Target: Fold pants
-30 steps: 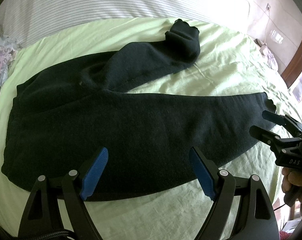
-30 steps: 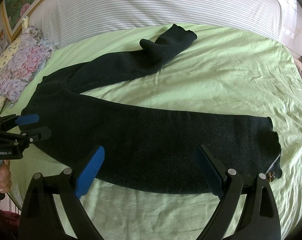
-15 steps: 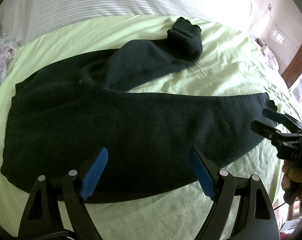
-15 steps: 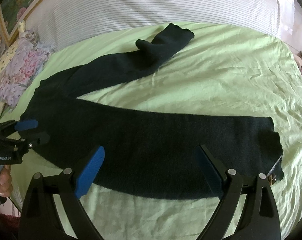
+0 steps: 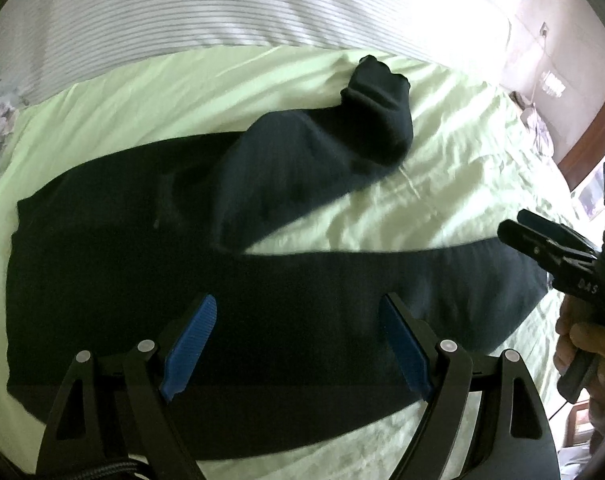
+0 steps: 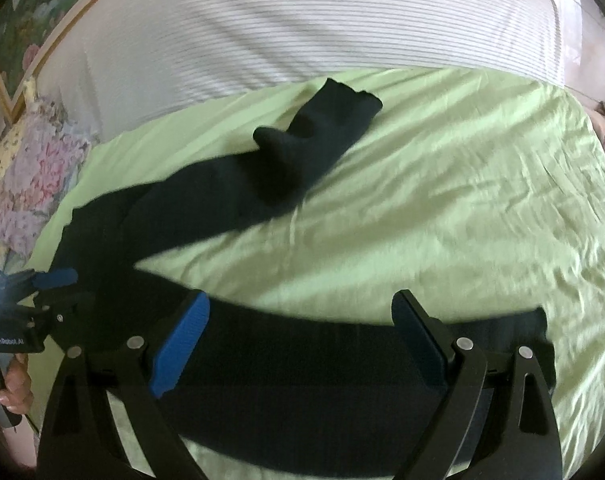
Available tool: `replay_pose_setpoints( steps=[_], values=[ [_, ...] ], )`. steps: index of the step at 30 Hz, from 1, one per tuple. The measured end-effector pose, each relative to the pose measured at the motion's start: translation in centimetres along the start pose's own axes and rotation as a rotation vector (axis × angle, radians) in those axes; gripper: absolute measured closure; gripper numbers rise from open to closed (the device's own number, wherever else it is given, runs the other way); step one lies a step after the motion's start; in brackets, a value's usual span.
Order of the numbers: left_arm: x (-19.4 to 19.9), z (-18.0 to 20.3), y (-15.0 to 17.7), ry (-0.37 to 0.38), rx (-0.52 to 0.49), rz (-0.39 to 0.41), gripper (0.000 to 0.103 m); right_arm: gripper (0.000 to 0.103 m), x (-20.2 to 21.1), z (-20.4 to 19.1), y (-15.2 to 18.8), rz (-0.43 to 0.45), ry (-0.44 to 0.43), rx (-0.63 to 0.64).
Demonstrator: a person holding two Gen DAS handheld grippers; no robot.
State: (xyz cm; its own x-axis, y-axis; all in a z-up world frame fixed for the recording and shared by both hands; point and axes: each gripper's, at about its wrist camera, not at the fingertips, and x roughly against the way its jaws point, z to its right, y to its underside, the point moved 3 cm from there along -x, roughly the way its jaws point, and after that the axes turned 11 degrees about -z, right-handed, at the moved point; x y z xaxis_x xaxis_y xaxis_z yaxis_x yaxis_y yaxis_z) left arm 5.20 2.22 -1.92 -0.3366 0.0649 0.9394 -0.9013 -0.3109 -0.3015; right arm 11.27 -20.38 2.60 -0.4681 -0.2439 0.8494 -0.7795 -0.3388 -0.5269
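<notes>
Black pants (image 5: 142,264) lie spread on a light green bed sheet (image 5: 442,160). The waist is at the left, one leg runs along the near edge to the right, the other leg (image 5: 342,132) angles toward the back with its cuff bunched. My left gripper (image 5: 298,344) is open over the thigh of the near leg. My right gripper (image 6: 302,340) is open over the lower part of the near leg (image 6: 302,360); it also shows at the right of the left wrist view (image 5: 542,240). Neither gripper holds cloth.
A white striped cover (image 6: 302,32) lies across the bed behind the sheet. A floral pillow (image 6: 34,168) sits at the left. A wooden bed frame edge (image 5: 590,128) and wall are at the far right.
Both grippers have moved forward and lower over the near leg, so the pants fill more of each view. Their jaws stay open.
</notes>
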Motion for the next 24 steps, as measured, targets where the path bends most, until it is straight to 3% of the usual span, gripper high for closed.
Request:
replay_pose_setpoints(
  steps=[15,24],
  values=[
    [-1.8,-1.4,-9.8,0.039,0.023,-0.025,0.019,0.010,-4.0,1.8,-10.2,-0.006,-0.028,-0.001],
    [-5.4,-2.3,-16.4,0.057,0.012,-0.087,0.019,0.010,-7.9,4.1,-18.6,-0.047,-0.009,-0.037]
  ],
)
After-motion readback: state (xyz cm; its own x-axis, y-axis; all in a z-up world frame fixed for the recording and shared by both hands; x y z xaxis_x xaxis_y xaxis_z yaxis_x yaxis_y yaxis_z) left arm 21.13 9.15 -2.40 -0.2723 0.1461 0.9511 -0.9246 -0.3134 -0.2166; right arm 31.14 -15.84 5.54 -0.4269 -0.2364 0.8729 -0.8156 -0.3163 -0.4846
